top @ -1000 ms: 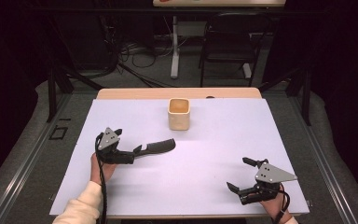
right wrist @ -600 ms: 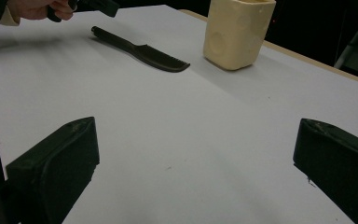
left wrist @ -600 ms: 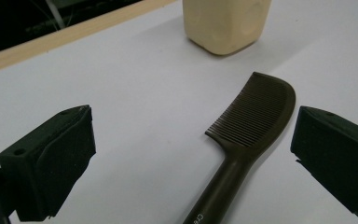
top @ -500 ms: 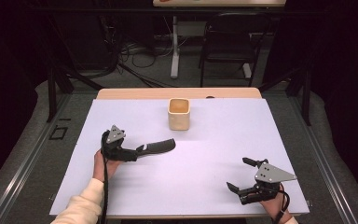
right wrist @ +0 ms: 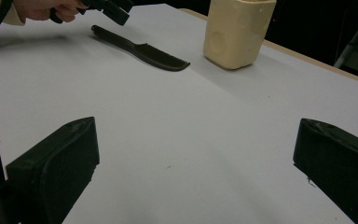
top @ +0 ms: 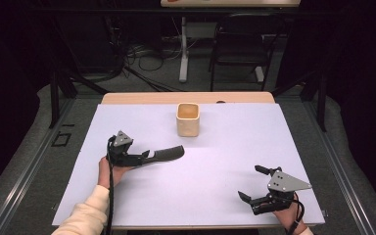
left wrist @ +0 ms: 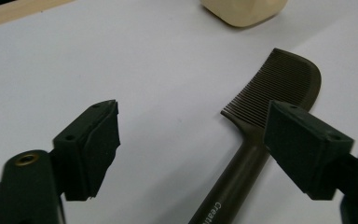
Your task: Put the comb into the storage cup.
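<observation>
The left tool [top: 144, 157] is hovering low over the handle end of a dark comb [top: 165, 153], which is lying flat on the white sheet covering the bench [top: 225, 147], a little left of centre and in front of the cream cup [top: 187, 119]. In the left gripper view the comb [left wrist: 261, 135] is lying on the sheet with its toothed end pointing toward the cup [left wrist: 242, 10], and the tool's jaws are standing fairly wide, one well clear on the bare sheet, the other overlapping the point where the handle meets the teeth; they have just been closing in a little, with the handle lying beneath and between them, but the pads are not yet pressing on it, so the comb is not being gripped. Whether that nearer jaw is actually touching the comb cannot be told. The right tool [top: 254, 188] is resting near the front right corner of the bench, well apart from the comb and the cup. In the right gripper view its two jaws are standing wide apart with nothing between them, facing across the sheet toward the comb [right wrist: 142, 48], the cup [right wrist: 235, 30] and the left tool [right wrist: 107, 8] farther off.
</observation>
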### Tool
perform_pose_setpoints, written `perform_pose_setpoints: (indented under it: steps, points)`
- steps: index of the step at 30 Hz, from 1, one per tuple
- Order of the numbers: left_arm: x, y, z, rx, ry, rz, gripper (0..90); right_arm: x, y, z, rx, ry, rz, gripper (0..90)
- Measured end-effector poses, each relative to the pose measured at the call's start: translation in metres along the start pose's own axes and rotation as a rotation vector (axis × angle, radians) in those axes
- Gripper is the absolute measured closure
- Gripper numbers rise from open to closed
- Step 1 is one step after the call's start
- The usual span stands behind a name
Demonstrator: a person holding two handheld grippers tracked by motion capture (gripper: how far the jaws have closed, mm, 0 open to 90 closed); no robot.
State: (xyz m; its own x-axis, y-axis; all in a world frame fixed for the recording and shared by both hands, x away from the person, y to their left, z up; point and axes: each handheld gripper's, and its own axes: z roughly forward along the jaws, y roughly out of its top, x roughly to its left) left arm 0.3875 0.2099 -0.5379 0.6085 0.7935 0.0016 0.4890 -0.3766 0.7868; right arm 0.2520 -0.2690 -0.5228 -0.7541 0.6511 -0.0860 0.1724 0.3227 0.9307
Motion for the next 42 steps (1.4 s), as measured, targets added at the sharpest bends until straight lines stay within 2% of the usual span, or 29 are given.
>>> perform_pose_setpoints:
  steps: [6, 9, 18, 23, 24, 26, 30, 42]
  points:
    - [0.001, -0.002, 0.000, 0.027, -0.019, 0.003, 44.4, 0.000, 0.000, -0.001, 0.006, -0.001, 0.000, 0.0]
    - [0.001, -0.004, -0.002, 0.063, -0.027, 0.011, 55.6, 0.000, 0.000, -0.001, 0.008, -0.002, -0.001, 0.0]
    - [0.008, -0.013, -0.007, 0.138, -0.025, -0.001, 75.2, 0.000, 0.000, -0.001, 0.010, -0.003, -0.001, 0.0]
    - [0.009, -0.015, -0.009, 0.146, -0.024, -0.014, 83.6, 0.000, 0.000, -0.001, 0.009, -0.003, 0.000, 0.0]
    - [0.010, -0.015, -0.011, 0.146, -0.021, -0.015, 88.2, 0.000, 0.000, -0.001, 0.010, -0.003, 0.000, 0.0]
    - [0.010, -0.015, -0.012, 0.145, -0.018, -0.021, 89.9, 0.000, 0.000, -0.001, 0.010, -0.004, 0.001, 0.0]
    - [0.013, -0.017, -0.013, 0.172, -0.007, -0.039, 90.0, 0.000, 0.000, -0.001, 0.009, -0.004, 0.001, 0.0]
    - [0.013, -0.019, -0.014, 0.204, -0.019, -0.039, 90.0, 0.000, 0.000, -0.001, 0.010, -0.003, 0.000, 0.0]
